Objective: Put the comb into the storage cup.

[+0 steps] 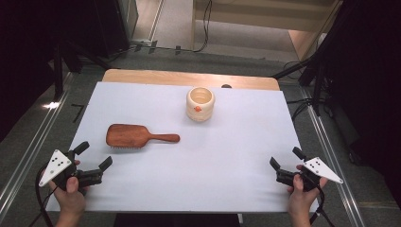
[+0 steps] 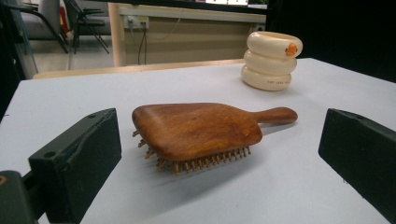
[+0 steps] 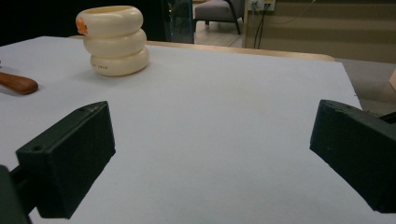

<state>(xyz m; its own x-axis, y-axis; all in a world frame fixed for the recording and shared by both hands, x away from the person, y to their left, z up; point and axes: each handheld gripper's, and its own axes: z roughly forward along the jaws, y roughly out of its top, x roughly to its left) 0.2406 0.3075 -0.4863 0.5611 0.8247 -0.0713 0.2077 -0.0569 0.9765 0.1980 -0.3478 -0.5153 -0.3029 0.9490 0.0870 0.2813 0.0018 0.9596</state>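
Two grippers, both empty, nothing grabbed so far:
bench point(image 1: 227, 156): white sheet over it, wood edge showing along the far side
hairbrush point(image 1: 137, 136): wooden paddle type, bristles down on the bench's left half, handle pointing right, just ahead of the left gripper
cup point(image 1: 200, 104): cream, ringed, upright near the far edge, well apart from the hairbrush
left gripper point(image 1: 93, 156): jaws wide, released, near corner
right gripper point(image 1: 286, 159): jaws spread, released, near right edge

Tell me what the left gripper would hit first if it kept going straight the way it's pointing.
Most likely the wooden hairbrush, lying bristles down straight ahead of the open left gripper; nothing lies between them.
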